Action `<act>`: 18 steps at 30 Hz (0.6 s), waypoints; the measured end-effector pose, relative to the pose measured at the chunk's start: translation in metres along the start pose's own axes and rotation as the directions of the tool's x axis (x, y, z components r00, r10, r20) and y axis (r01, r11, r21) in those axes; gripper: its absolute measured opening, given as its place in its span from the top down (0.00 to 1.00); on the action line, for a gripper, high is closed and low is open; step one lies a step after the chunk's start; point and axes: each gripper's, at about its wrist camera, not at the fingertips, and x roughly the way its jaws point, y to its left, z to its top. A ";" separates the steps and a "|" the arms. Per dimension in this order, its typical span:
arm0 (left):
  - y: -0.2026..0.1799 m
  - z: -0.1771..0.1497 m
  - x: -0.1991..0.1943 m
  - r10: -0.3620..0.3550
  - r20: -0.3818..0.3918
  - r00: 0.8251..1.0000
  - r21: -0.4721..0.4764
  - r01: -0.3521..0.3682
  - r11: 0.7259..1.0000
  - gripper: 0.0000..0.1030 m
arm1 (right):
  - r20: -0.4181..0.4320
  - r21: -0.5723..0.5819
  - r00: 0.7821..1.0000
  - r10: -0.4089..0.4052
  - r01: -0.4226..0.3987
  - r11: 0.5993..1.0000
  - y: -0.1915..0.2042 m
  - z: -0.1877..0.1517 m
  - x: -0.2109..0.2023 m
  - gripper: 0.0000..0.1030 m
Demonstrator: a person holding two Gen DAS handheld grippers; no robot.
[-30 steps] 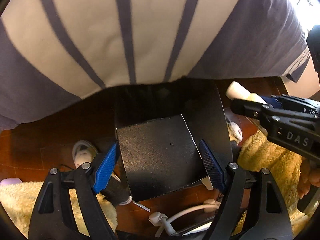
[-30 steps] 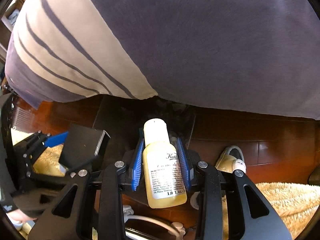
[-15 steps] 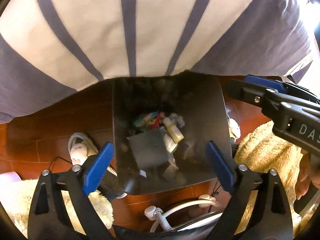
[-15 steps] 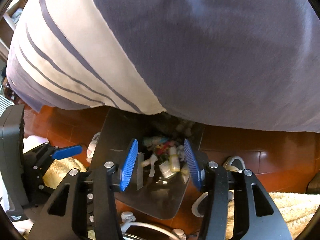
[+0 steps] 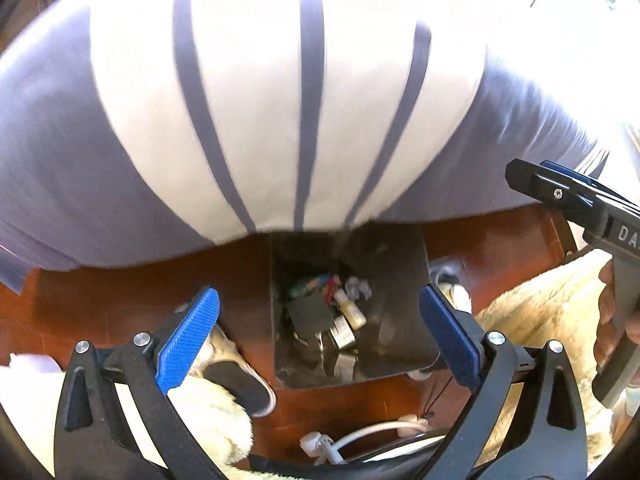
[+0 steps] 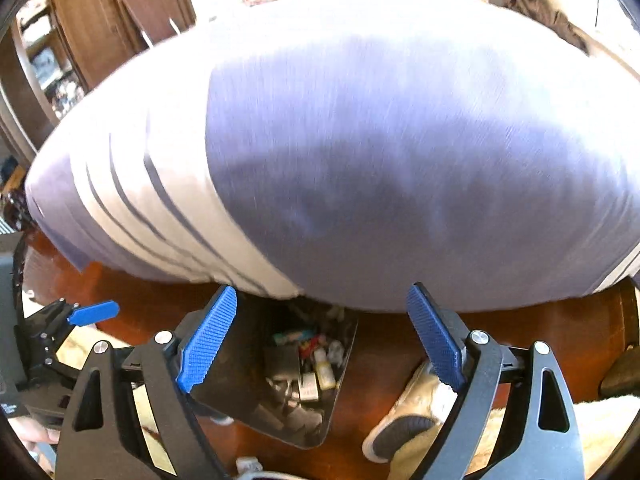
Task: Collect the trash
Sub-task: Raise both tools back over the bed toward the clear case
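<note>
Both sets of tongs, the left tongs [image 5: 318,336] and the right tongs [image 6: 320,338], are spreading wider with nothing between their blue pads, and low in the centre of each frame the black bin [image 5: 404,280] sits on the wooden floor [image 5: 120,292]. The trash is inside it: a small yellow bottle [image 5: 351,312] beside a dark box [image 5: 310,314]. To my eye the release is done, so the good move is to lift clear of the striped bedding [image 5: 280,100] and the slippers [image 6: 404,420] before seeking more.
</note>
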 end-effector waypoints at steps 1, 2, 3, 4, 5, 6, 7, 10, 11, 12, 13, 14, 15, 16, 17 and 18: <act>0.000 0.003 -0.008 0.002 0.018 1.000 0.000 -0.002 1.000 0.08 | 0.017 -0.002 1.000 -0.002 0.002 1.000 0.000 0.004 -0.005 0.12; 0.001 0.008 -0.018 0.004 0.042 0.999 -0.001 -0.003 1.000 0.08 | 0.045 -0.006 0.999 -0.005 0.005 1.000 0.000 0.010 -0.013 0.10; 0.002 0.012 -0.026 0.005 0.067 0.998 -0.003 -0.005 1.000 0.08 | 0.065 -0.009 0.998 -0.007 0.008 1.000 0.001 0.013 -0.018 0.09; 0.003 0.016 -0.035 0.007 0.086 0.996 -0.005 -0.007 1.000 0.08 | 0.094 -0.016 0.995 -0.011 0.012 1.000 0.001 0.020 -0.026 0.09; 0.004 0.021 -0.045 0.012 0.110 0.994 -0.005 -0.012 1.000 0.08 | 0.119 -0.022 0.993 -0.013 0.016 1.000 0.001 0.025 -0.033 0.08; 0.006 0.026 -0.054 0.018 0.131 0.991 -0.007 -0.017 1.000 0.08 | 0.137 -0.027 0.991 -0.013 0.017 0.999 0.001 0.030 -0.038 0.08; 0.007 0.030 -0.060 0.021 0.145 0.989 -0.009 -0.020 1.000 0.08 | 0.160 -0.031 0.987 -0.012 0.017 0.999 0.000 0.038 -0.046 0.08; 0.014 0.043 -0.083 0.032 0.197 0.980 -0.026 -0.028 0.999 0.08 | 0.200 -0.042 0.980 -0.011 0.020 0.999 -0.002 0.052 -0.059 0.08; 0.017 0.049 -0.091 0.044 0.219 0.975 -0.031 -0.039 0.999 0.08 | 0.216 -0.049 0.976 -0.016 0.027 0.998 -0.001 0.057 -0.061 0.08; 0.019 0.053 -0.096 0.051 0.231 0.972 -0.034 -0.044 0.998 0.08 | 0.229 -0.056 0.973 -0.020 0.034 0.998 0.000 0.061 -0.064 0.08; 0.021 0.058 -0.103 0.057 0.250 0.967 -0.039 -0.048 0.998 0.08 | 0.248 -0.068 0.969 -0.026 0.044 0.997 0.001 0.069 -0.068 0.08; 0.024 0.062 -0.107 0.060 0.259 0.964 -0.042 -0.051 0.998 0.08 | 0.258 -0.072 0.966 -0.029 0.049 0.996 0.001 0.075 -0.071 0.07; 0.026 0.067 -0.113 0.069 0.273 0.959 -0.045 -0.058 0.997 0.08 | 0.266 -0.076 0.963 -0.031 0.053 0.996 0.002 0.079 -0.073 0.08; 0.028 0.071 -0.116 0.077 0.283 0.956 -0.048 -0.067 0.997 0.08 | 0.279 -0.082 0.960 -0.033 0.058 0.995 0.001 0.085 -0.076 0.07; 0.031 0.078 -0.121 0.091 0.298 0.950 -0.052 -0.079 0.995 0.08 | 0.292 -0.088 0.956 -0.036 0.064 0.994 0.002 0.091 -0.078 0.07; 0.033 0.082 -0.125 0.097 0.305 0.947 -0.055 -0.084 0.995 0.08 | 0.304 -0.094 0.952 -0.038 0.070 0.993 0.004 0.096 -0.079 0.07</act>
